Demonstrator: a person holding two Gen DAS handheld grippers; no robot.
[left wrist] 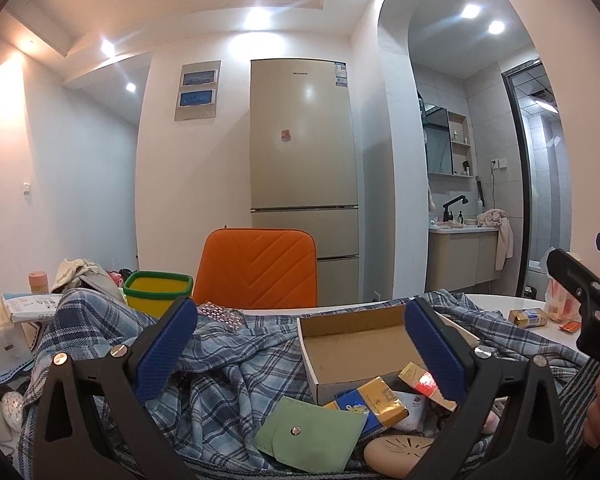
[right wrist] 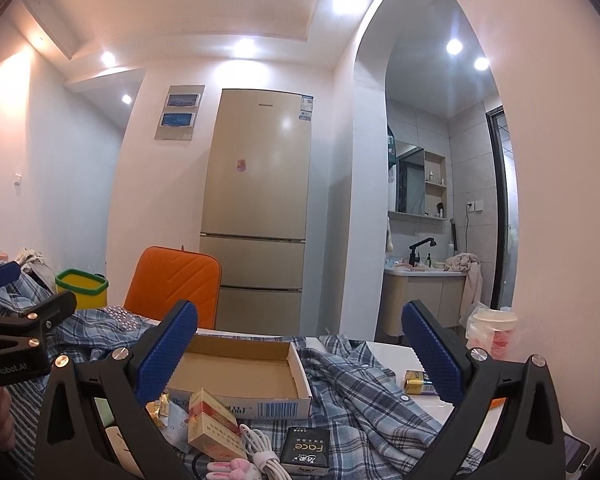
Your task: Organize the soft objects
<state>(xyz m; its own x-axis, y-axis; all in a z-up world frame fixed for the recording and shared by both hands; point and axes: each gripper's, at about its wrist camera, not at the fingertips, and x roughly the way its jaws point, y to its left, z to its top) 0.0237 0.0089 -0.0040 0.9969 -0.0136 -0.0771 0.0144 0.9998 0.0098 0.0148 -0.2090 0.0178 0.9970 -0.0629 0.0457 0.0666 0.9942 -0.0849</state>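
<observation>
A blue-and-white plaid shirt lies crumpled across the table and spreads to the right. My left gripper hovers open just above it, nothing between its blue pads. My right gripper is also open, above an empty cardboard box that rests on the shirt. A green snap pouch lies on the shirt near the box. Each gripper shows at the edge of the other's view: the right gripper and the left gripper.
Small packets, a cigarette box, a black tissue pack and a white cable litter the shirt. A yellow bin with a green rim and an orange chair stand behind. A paper cup stands at the right.
</observation>
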